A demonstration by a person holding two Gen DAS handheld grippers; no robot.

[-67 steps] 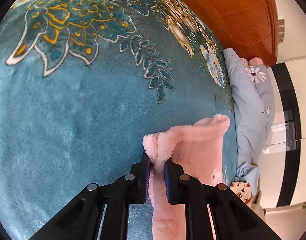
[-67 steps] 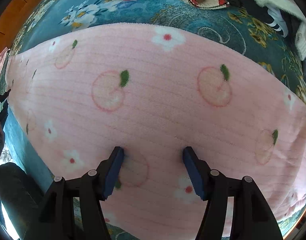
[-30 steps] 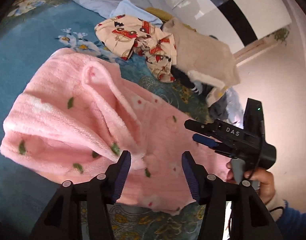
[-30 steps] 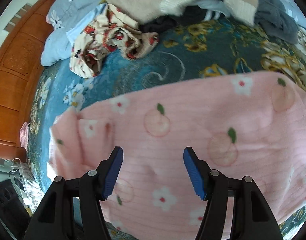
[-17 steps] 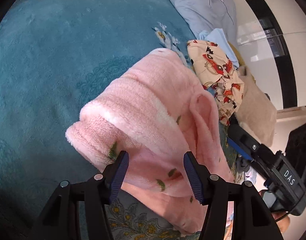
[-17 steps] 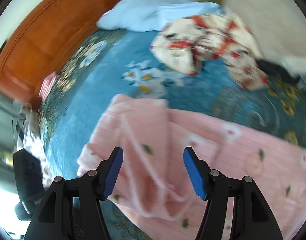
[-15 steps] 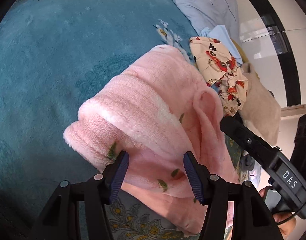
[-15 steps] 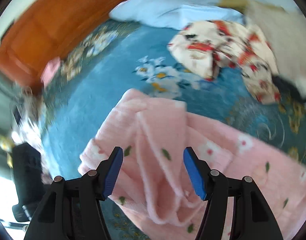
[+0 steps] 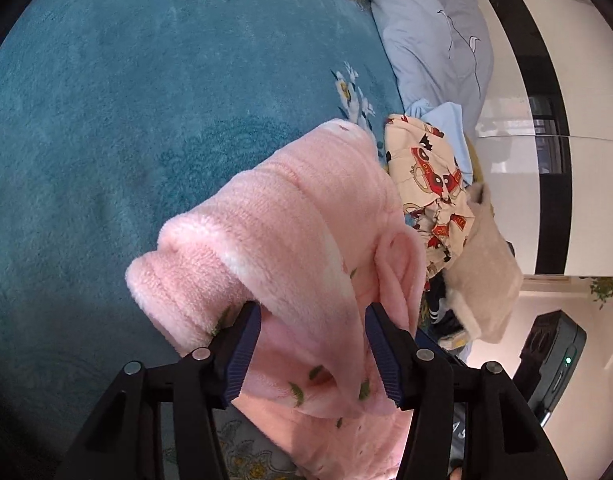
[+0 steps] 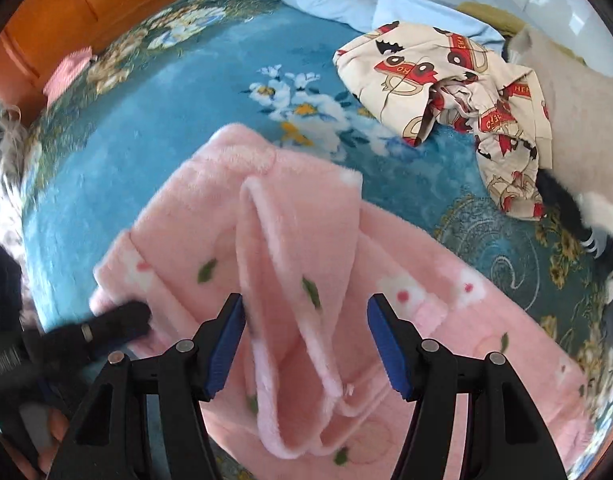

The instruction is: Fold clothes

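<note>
Pink fleece garment (image 10: 290, 264), long axis running lower right, bunched at lower centre between the wide right claw (image 10: 304, 344); left claw (image 9: 312, 350) closing, straddling its fold.

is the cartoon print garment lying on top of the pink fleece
No, in the right wrist view the cartoon print garment lies apart from the pink fleece, with blue blanket showing between them.

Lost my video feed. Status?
Left tool closing, right tool open, neither gripping. Pink fleece garment half folded. Unfolded clothes pile lies clear beyond it.
</note>
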